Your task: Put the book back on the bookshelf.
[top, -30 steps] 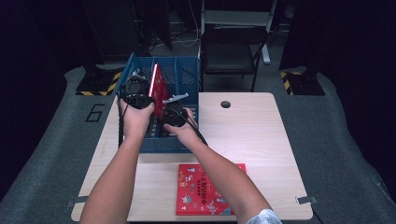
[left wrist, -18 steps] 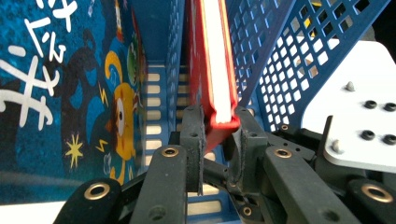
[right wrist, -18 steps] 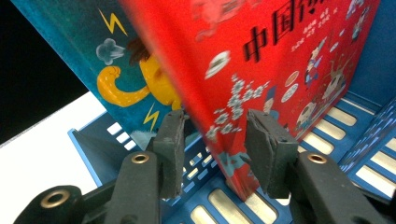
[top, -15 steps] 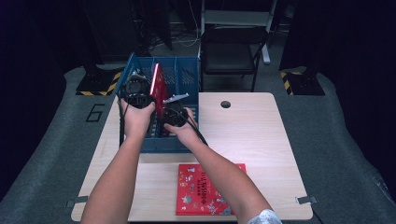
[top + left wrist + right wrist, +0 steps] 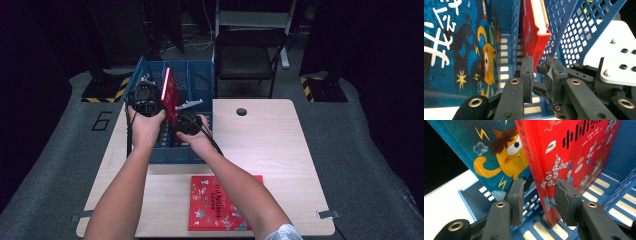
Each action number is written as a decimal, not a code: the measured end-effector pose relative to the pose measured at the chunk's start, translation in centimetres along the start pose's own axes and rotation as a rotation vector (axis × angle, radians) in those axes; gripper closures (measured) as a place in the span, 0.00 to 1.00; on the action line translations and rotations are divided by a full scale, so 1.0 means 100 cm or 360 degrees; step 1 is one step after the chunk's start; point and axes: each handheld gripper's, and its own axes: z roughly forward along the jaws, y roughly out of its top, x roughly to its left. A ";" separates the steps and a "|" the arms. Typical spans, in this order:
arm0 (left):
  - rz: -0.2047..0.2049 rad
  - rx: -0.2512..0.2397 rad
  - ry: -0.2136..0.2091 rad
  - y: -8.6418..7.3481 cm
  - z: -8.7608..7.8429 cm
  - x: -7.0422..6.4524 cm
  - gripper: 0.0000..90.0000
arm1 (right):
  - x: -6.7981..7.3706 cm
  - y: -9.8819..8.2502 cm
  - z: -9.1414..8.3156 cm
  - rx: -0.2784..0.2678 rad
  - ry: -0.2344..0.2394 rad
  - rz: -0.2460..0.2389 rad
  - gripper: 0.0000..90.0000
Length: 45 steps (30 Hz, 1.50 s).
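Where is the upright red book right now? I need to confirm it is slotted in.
In the high view the upright red book stands in the blue crate at the table's far left, between both grippers, beside a blue-covered book.

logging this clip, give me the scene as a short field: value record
setting: wooden table with a blue file crate at its far left
in crate: red book standing in a slot, tilted; blue cartoon book one slot over
left gripper: jaws nearly closed, nothing between them, held above the crate
right gripper: jaws have just been closing, straddling the red book's lower spine edge; grip uncertain
on table: second red book lying flat at the near edge
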 end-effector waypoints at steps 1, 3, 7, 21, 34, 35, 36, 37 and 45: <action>0.0003 -0.0001 -0.0003 0.000 -0.001 0.000 0.84 | 0.000 0.000 0.000 0.0000 0.0000 0.0000 0.67; 0.0013 -0.0011 -0.0004 -0.001 -0.003 0.000 0.81 | 0.001 0.001 0.000 0.0019 -0.0003 0.0017 0.67; 0.0046 -0.0029 -0.0015 -0.002 -0.007 -0.001 0.78 | 0.002 0.003 0.004 0.0035 -0.0016 0.0016 0.67; 0.0039 -0.0055 -0.0015 -0.007 -0.014 0.005 0.71 | -0.004 0.009 0.010 0.0040 -0.0012 -0.0038 0.71; 0.0060 -0.0053 -0.0019 -0.010 -0.016 0.009 0.70 | -0.005 0.010 0.012 0.0034 -0.0025 0.0026 0.71; 0.0060 -0.0055 -0.0020 -0.011 -0.016 0.009 0.70 | -0.005 0.010 0.013 0.0027 -0.0024 0.0042 0.71; 0.0058 -0.0056 -0.0027 -0.011 -0.016 0.009 0.70 | -0.007 0.009 0.011 0.0035 -0.0003 0.0049 0.71; 0.0046 -0.0056 -0.0030 -0.011 -0.016 0.008 0.70 | -0.006 0.008 0.011 0.0026 -0.0001 0.0059 0.70; 0.0063 -0.0056 -0.0061 -0.017 -0.016 0.012 0.68 | 0.002 0.005 -0.002 0.0005 0.0016 0.0017 0.66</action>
